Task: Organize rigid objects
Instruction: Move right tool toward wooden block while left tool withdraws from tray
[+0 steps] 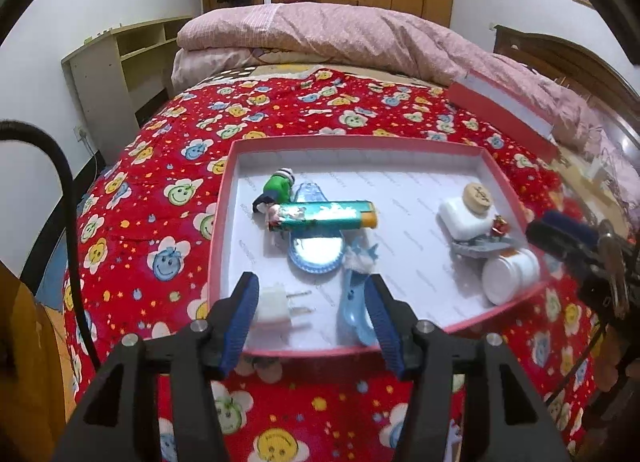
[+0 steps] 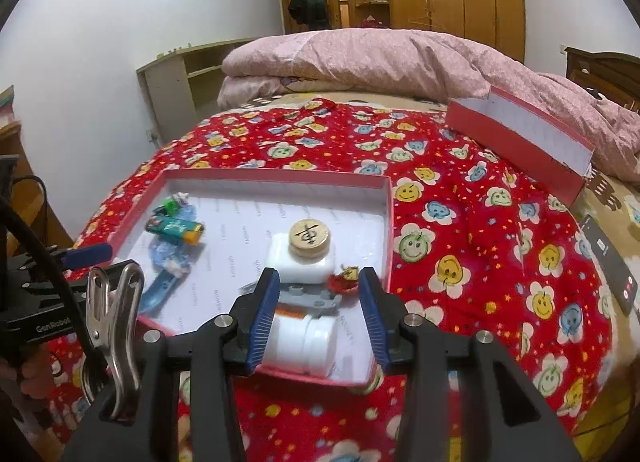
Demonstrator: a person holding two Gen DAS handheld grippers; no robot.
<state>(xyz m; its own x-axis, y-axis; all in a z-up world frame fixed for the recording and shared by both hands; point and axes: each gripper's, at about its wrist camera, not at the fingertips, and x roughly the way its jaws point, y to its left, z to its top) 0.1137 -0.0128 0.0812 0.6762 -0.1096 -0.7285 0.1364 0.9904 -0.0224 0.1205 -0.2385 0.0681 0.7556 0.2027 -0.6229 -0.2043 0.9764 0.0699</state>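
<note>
A shallow pink box (image 1: 224, 198) (image 2: 387, 222) lies on the red bedspread and holds small items. Inside are a green lighter (image 1: 324, 215) (image 2: 176, 227), a green figurine (image 1: 278, 187), a blue mirror (image 1: 316, 250), a white plug (image 1: 274, 304), a blue clip (image 1: 354, 302) (image 2: 160, 290), a white charger (image 1: 460, 218) (image 2: 300, 262) with a wooden chess piece (image 1: 477, 195) (image 2: 310, 237) on it, a grey toy (image 1: 478, 248) (image 2: 308, 296) and a white jar (image 1: 510, 274) (image 2: 300, 346). My left gripper (image 1: 312, 326) is open over the box's near edge. My right gripper (image 2: 318, 318) is open above the jar.
The box lid (image 1: 500, 110) (image 2: 520, 138) leans at the far right against a pink quilt (image 1: 340, 34) (image 2: 380, 58). A dark phone (image 2: 610, 262) lies at the right. A metal clip (image 2: 116, 302) hangs from my right gripper's side. A shelf (image 1: 120, 70) stands left.
</note>
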